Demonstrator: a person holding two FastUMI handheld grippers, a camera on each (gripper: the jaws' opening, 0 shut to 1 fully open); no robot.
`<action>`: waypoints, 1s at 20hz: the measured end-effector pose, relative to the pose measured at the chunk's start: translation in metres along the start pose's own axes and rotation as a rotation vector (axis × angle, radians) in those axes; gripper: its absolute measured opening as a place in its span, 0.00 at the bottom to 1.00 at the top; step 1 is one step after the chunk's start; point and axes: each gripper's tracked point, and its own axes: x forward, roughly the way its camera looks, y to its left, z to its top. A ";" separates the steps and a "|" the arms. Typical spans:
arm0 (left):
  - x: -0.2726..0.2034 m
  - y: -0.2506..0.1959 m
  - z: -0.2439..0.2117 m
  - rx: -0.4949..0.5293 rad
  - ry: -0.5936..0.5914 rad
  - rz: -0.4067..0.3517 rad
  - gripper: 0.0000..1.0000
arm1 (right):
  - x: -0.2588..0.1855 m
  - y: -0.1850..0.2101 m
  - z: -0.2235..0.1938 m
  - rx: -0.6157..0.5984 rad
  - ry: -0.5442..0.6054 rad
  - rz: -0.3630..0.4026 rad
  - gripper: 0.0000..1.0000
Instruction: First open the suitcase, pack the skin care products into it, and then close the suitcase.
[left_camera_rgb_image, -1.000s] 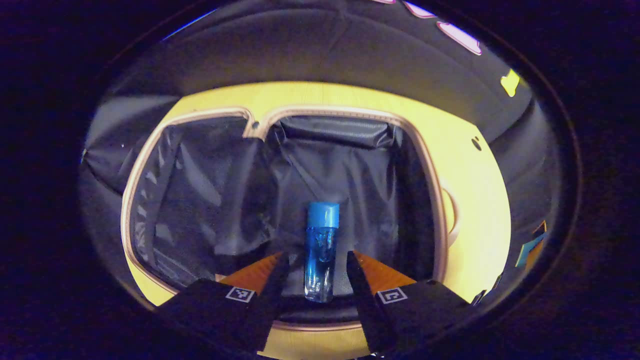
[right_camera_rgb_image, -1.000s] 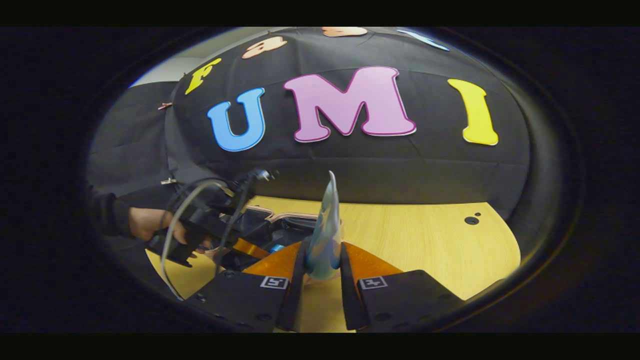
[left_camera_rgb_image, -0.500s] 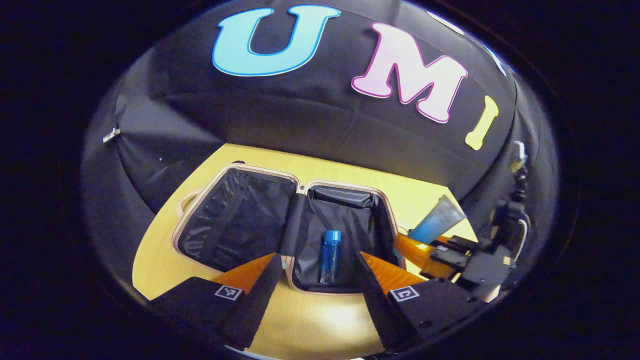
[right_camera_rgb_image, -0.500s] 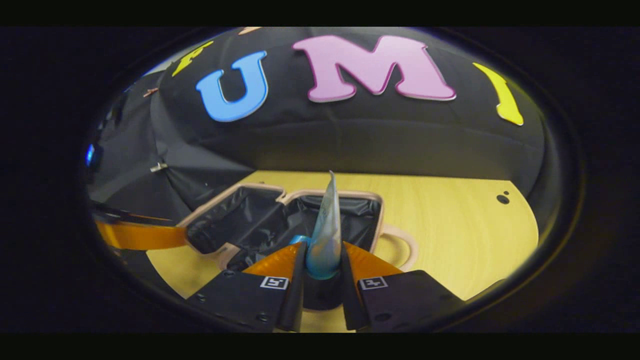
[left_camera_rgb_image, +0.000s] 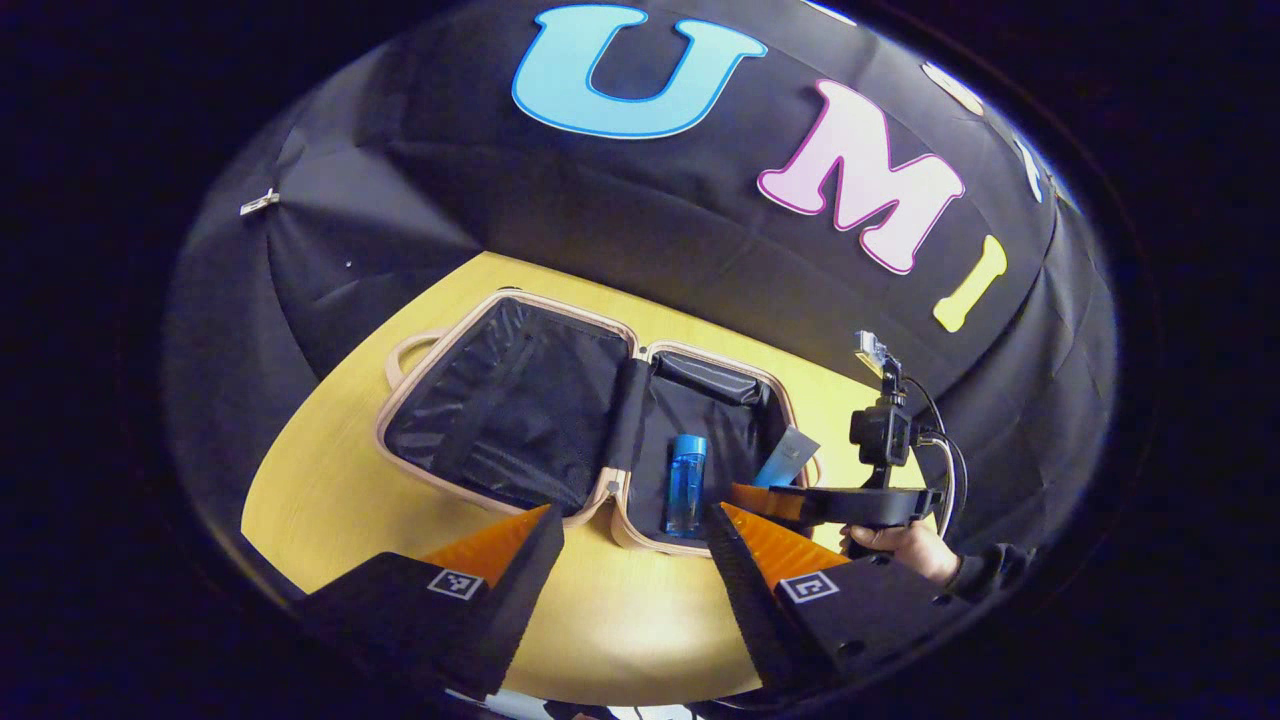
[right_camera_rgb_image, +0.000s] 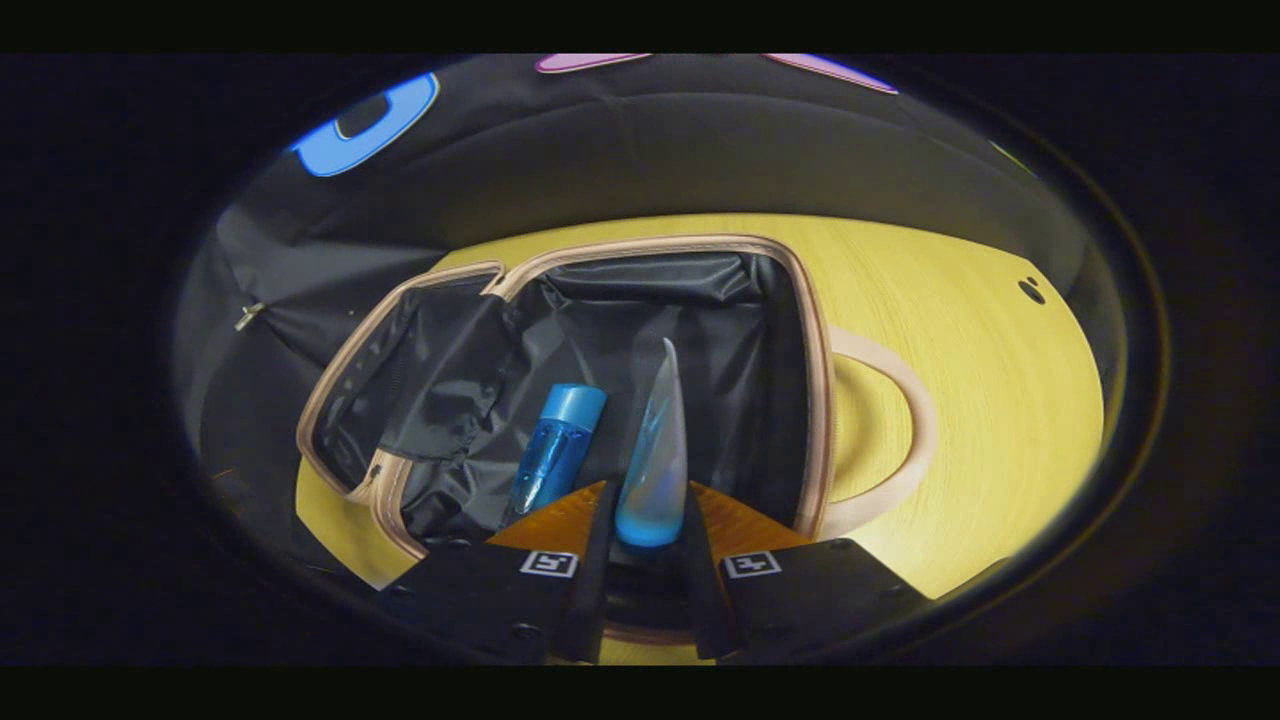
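A: How far along are we?

B: The suitcase (left_camera_rgb_image: 560, 420) lies open flat on the table (left_camera_rgb_image: 330, 480), toward its far edge. One blue bottle (left_camera_rgb_image: 686, 483) already lies in the right-hand half.

A: And the tube?

B: The right tongs (right_camera_rgb_image: 648, 520) are pinching the tube (right_camera_rgb_image: 655, 460) by its lower end, hanging over that same half, just beside the bottle (right_camera_rgb_image: 553, 448). It isn't set down yet.

A: The left tongs?

B: The left tongs (left_camera_rgb_image: 630, 560) are spread wide and empty, over the table's near edge.

A: So what remains?

B: I'd say releasing the tube inside, then closing the suitcase.
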 end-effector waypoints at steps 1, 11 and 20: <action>0.000 0.006 0.002 0.011 -0.004 0.014 0.92 | -0.001 -0.001 0.000 -0.001 0.001 -0.015 0.40; 0.001 0.102 0.050 -0.115 -0.132 0.135 0.92 | -0.037 0.025 0.028 -0.053 -0.137 0.026 0.98; 0.075 0.250 0.103 -0.456 -0.185 0.144 0.94 | -0.130 -0.024 0.023 -0.235 -0.330 -0.050 0.97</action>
